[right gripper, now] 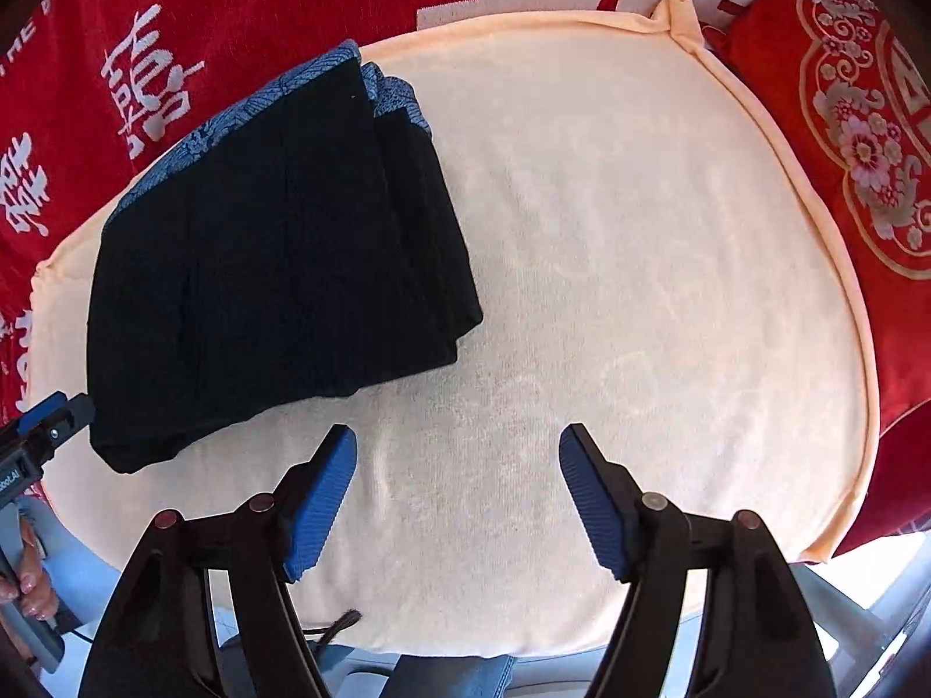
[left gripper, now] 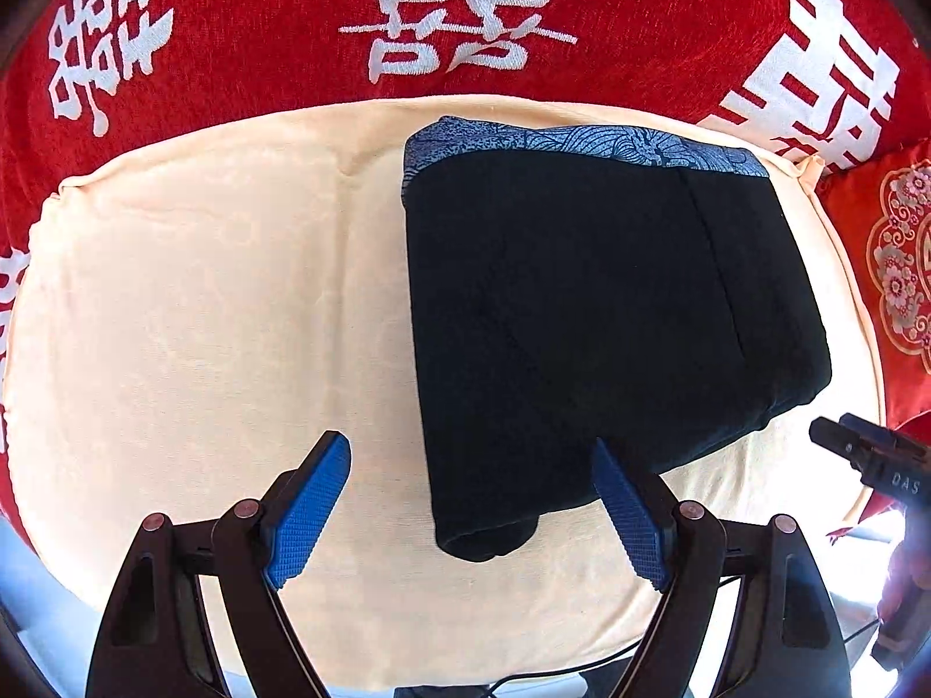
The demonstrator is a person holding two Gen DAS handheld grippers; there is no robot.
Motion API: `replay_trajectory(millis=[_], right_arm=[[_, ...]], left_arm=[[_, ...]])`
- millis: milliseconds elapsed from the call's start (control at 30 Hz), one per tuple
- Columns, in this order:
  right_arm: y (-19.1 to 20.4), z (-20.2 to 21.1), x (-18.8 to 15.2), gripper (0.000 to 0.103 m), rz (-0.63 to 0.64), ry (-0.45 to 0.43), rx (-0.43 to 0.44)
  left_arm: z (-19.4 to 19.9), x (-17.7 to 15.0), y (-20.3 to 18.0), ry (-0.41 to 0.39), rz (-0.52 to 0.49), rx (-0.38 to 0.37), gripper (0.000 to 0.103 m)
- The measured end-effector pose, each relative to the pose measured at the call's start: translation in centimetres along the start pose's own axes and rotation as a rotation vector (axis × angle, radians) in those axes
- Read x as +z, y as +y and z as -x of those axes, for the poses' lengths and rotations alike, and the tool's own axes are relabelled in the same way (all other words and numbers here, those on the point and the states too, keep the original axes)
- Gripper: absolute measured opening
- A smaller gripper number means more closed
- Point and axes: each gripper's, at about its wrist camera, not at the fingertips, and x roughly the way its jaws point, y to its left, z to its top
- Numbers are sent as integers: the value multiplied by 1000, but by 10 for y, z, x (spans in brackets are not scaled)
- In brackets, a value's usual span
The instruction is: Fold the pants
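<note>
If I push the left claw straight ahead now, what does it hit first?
Probably the folded black pants: the open left claw points at their near end, above the cream cushion. Depth is unclear.

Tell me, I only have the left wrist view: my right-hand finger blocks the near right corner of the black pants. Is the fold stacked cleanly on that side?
Observer: The right wrist view shows that side edge of the pants as several stacked layers, slightly stepped rather than flush.
Operator: Is the right gripper holding any fabric?
Observer: No. The right gripper is open over bare cream cushion, apart from the pants.
Operator: And the patterned blue waistband, does it wrap round that side?
Observer: Yes, the waistband shows at the far corner, with two patterned layers visible there.
Operator: My own gripper?
Observer: The left gripper is open, holding nothing.
</note>
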Motion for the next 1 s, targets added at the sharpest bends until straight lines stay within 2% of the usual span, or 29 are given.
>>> replay_trajectory(millis=[200,333,533,767,1000], right_arm=[[10,6,-12,83,-68,18,142],[11,0,-15,84,-90,36,207],[6,3,-8,84,-64,55,217],[-10,11,28,85,-23,44,227],[-23,-9,65,85,-19,74,253]], left_arm=[[-3,2,5,-1,-19,-15,85],[-9,3,5,13,-23,-14,85],[-14,11,2,22,-3,-4,85],[-14,34,8,15,57,30,85],[-30,56,7,55,97,-11,85]])
